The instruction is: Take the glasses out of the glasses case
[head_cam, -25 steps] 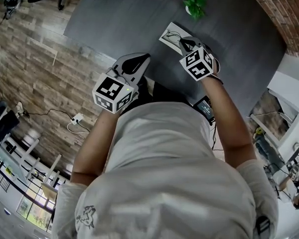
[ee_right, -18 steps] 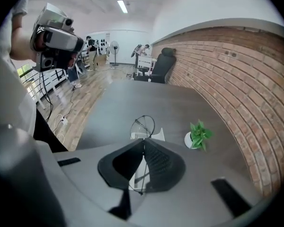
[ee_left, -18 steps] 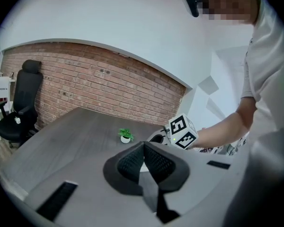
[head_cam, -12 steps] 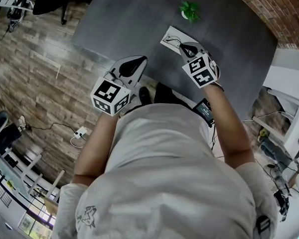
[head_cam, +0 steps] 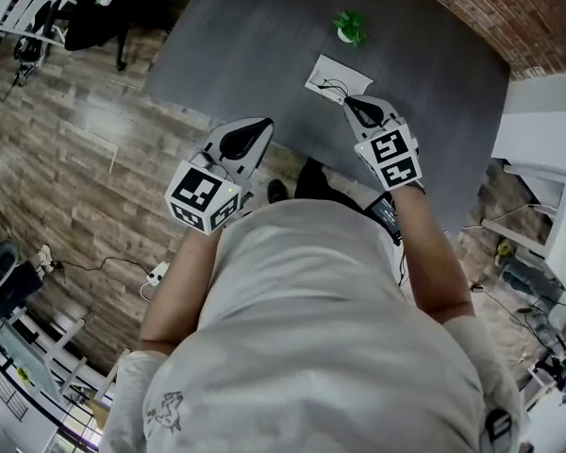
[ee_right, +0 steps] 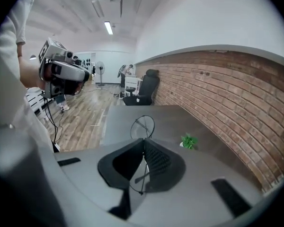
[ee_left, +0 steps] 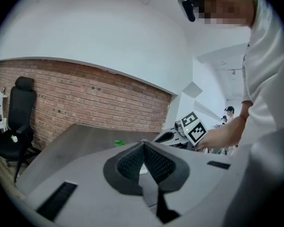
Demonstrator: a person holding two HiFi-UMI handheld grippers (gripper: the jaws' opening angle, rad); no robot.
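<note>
Thin wire round glasses (ee_right: 143,126) hang in the air, with my right gripper (ee_right: 143,141) shut on their frame; one lens sticks out past the jaws. In the head view the right gripper (head_cam: 351,102) hovers just off the near corner of the flat white glasses case (head_cam: 325,69) on the dark table, and the glasses (head_cam: 335,89) show as faint wire at its tip. My left gripper (head_cam: 262,123) is raised over the table's near edge, left of the case. Its pads (ee_left: 132,162) meet with nothing between them.
A small green plant (head_cam: 349,26) stands on the dark table (head_cam: 255,45) beyond the case. A brick wall runs along the table's far side. A black office chair (ee_left: 16,126) stands at the table's left end on the wooden floor (head_cam: 66,140).
Both grippers have risen and drawn back toward the person. The right one has lifted the glasses up off the white case.
</note>
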